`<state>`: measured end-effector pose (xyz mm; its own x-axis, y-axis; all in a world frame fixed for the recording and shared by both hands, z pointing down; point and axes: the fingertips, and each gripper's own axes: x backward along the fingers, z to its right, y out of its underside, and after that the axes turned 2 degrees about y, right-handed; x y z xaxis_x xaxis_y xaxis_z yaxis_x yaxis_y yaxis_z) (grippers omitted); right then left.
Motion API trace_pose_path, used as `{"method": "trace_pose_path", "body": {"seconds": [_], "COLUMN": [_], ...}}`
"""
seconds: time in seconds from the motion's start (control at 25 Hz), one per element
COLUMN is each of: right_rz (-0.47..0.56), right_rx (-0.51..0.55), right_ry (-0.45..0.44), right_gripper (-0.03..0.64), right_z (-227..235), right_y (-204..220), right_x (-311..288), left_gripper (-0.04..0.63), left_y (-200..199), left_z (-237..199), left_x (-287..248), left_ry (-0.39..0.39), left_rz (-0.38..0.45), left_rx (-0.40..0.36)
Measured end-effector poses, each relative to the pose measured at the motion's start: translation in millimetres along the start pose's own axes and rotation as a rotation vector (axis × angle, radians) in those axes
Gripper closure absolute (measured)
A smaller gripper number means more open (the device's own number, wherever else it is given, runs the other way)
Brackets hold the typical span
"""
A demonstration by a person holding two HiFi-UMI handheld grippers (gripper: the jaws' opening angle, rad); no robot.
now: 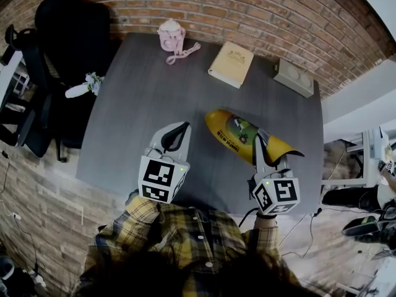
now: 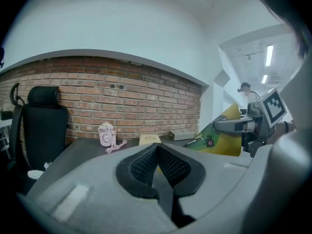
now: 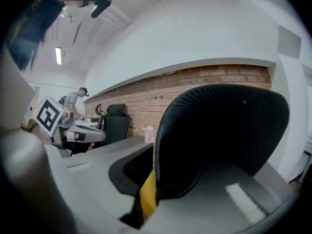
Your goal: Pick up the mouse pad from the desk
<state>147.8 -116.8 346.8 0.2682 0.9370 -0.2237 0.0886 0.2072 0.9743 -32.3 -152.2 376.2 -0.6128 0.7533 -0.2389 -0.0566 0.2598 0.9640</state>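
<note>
- A plaid-sleeved person (image 1: 179, 228) is seen nearest the head camera, at the near edge of the desk (image 1: 136, 110), with a gripper held out in each hand.
- The mouse pad (image 1: 238, 133), yellow with a printed picture, is found over the near right part of the desk. Its long axis runs from the near right edge diagonally toward the desk's middle.
- The near end of the pad is pinched by the right gripper (image 1: 262, 154). In the right gripper view the jaws are closed on the yellow edge (image 3: 147, 191), and the black underside (image 3: 219, 130) is curled up over one jaw.
- In the left gripper view the pad (image 2: 222, 136) is seen tilted, high at the right gripper and low at its far end. Whether that far end touches the desk cannot be told.
- The left gripper (image 1: 178, 133) is held just left of the pad, apart from it, its jaws pressed together on nothing (image 2: 157, 152).
- The lift is judged to be the right hand's work, since it has the only grip. The free end is likely to droop as the pad is raised.
- Along the far edge, well clear of the pad, a tan book (image 1: 231, 64), a pink cup with a cord (image 1: 171, 37) and a grey socket box (image 1: 294, 77) are set.
</note>
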Motion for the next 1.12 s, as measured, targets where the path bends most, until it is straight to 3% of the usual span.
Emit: {"method": "trace_pose_path", "body": {"seconds": [1.12], "right_rz": [0.001], "right_rx": [-0.017], "right_ry": [0.005], "right_gripper": [0.603], "right_z": [3.5], "right_y": [-0.5], "right_x": [-0.7], "left_gripper": [0.607], "left_y": [-1.7], "left_z": [-4.7], "left_x": [-3.4], "left_ry": [-0.006], "left_rz": [0.005], "left_rx": [0.004]}}
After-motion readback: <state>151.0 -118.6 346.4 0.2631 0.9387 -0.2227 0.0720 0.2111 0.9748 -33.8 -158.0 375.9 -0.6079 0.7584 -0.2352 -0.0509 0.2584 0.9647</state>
